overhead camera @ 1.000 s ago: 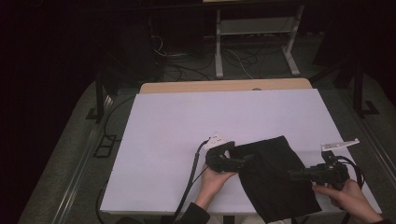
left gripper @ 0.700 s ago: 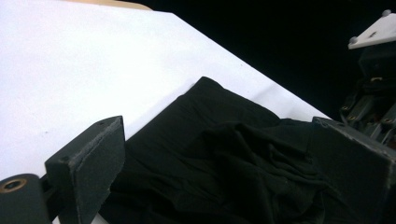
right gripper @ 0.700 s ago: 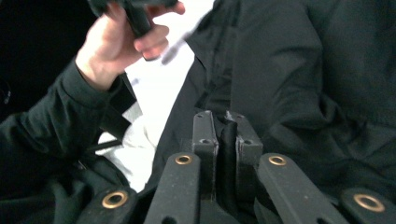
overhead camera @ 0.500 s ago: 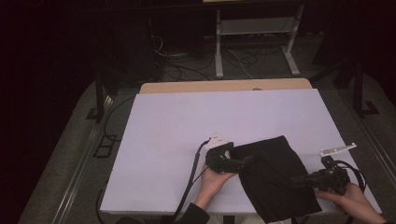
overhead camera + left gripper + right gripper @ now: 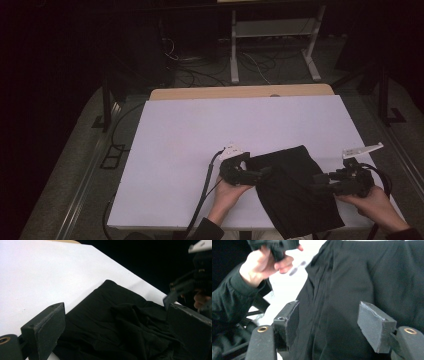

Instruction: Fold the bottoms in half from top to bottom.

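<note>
A black cloth [image 5: 295, 192] lies rumpled on the white table [image 5: 200, 130], near the front edge and right of the middle. My left gripper [image 5: 262, 174] rests at the cloth's left edge. In the left gripper view its jaws stand wide apart, open, with the cloth [image 5: 120, 320] lying between and beyond them. My right gripper [image 5: 320, 181] hovers over the cloth's right side. Its jaws have just been opening and now stand open [image 5: 328, 325], with the cloth [image 5: 367, 277] behind them and nothing pinched. The other hand [image 5: 259, 265] shows at the upper left of the right gripper view.
The cloth's lower corner reaches the table's front edge [image 5: 165, 227]. A wooden board [image 5: 240, 92] borders the table's far side. Beyond it stand a metal shelf frame [image 5: 272, 45] and loose cables [image 5: 200, 70] on the dark floor. The table's left and far parts are bare white.
The right hand dipped toward the front edge, then came back up a little at the cloth's right side. The left hand and gripper kept still.
</note>
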A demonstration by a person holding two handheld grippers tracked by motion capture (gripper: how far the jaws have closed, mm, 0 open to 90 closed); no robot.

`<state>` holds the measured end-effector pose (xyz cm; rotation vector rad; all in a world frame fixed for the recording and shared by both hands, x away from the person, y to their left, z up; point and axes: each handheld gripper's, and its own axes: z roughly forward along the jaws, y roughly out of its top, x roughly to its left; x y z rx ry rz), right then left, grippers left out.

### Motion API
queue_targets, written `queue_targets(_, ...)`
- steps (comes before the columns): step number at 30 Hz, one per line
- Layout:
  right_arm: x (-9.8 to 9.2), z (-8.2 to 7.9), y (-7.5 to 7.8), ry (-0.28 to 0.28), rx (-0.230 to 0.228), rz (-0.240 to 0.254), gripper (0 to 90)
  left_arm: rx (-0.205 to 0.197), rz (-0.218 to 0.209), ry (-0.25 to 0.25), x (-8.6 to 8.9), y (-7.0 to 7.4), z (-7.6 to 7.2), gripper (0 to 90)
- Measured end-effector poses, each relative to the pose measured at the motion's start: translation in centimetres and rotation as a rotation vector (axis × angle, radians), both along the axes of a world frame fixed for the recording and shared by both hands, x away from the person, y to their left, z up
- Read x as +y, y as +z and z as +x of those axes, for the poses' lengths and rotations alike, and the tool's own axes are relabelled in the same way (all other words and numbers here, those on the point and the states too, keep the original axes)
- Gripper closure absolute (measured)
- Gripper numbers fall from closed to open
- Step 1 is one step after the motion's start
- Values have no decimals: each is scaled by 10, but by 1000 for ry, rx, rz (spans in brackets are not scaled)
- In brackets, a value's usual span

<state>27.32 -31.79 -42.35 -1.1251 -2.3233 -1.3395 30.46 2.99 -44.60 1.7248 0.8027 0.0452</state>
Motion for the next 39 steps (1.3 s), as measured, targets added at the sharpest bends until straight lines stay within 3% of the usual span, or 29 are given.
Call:
queue_targets(4, 6, 13, 8, 5, -30, 3, 442, -4, -2, 2, 1, 1, 0, 33)
queue_targets(10, 14, 31, 15, 3, -46, 9, 709, -8, -1, 6, 4, 3, -1, 30)
queue_targets(15, 21, 39, 19, 16, -76, -17, 851, -9, -3, 9, 6, 4, 0, 30)
queue_targets(24, 31, 55, 19, 10, -94, -45, 888, -6, -4, 8, 5, 3, 0, 30)
queue_targets(39, 38, 83, -1, -44, -42, -72, 889, -1, -1, 9, 7, 0, 0, 30)
